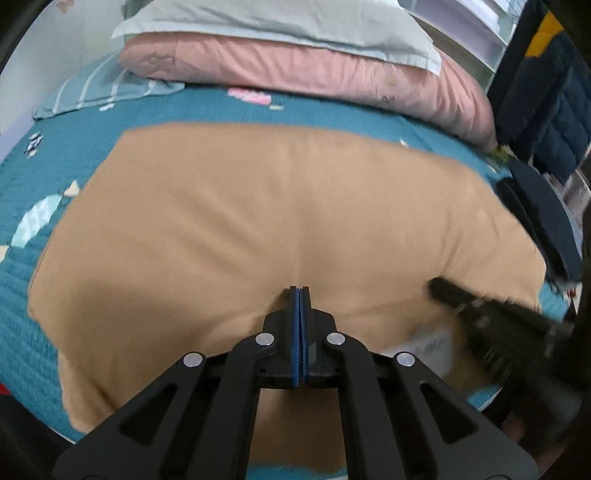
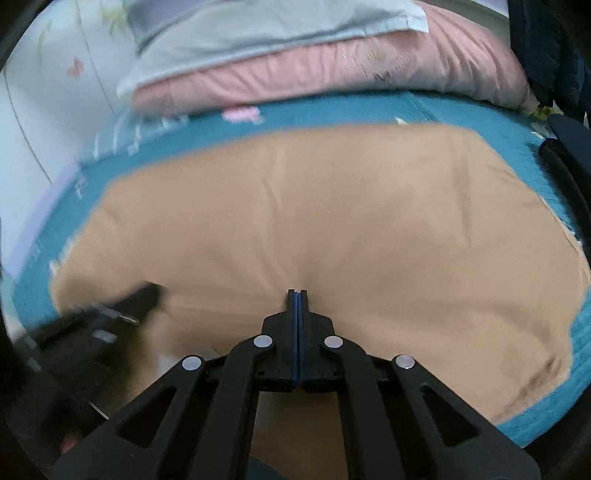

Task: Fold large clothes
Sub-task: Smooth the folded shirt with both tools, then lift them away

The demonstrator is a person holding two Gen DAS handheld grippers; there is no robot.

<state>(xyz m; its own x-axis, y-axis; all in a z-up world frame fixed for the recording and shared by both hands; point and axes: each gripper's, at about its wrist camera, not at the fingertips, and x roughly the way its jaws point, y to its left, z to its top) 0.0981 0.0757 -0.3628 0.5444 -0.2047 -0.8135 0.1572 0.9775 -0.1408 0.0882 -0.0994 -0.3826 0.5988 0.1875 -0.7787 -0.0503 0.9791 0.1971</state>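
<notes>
Lying spread across teal bed cover (image 1: pixel 22 314): tan garment (image 1: pixel 258 221). Pinching its near edge, fingers pressed together: left gripper (image 1: pixel 299 291), right gripper (image 2: pixel 297 293).

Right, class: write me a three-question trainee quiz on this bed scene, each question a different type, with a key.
1. True or false: the left gripper has its fingers wide apart.
2. What lies directly under the tan garment? A) teal bedspread B) wooden floor C) glass table
3. Fill in: the pale green pillow rests on a folded ____ quilt.

Key: 1 false; 2 A; 3 pink.
</notes>
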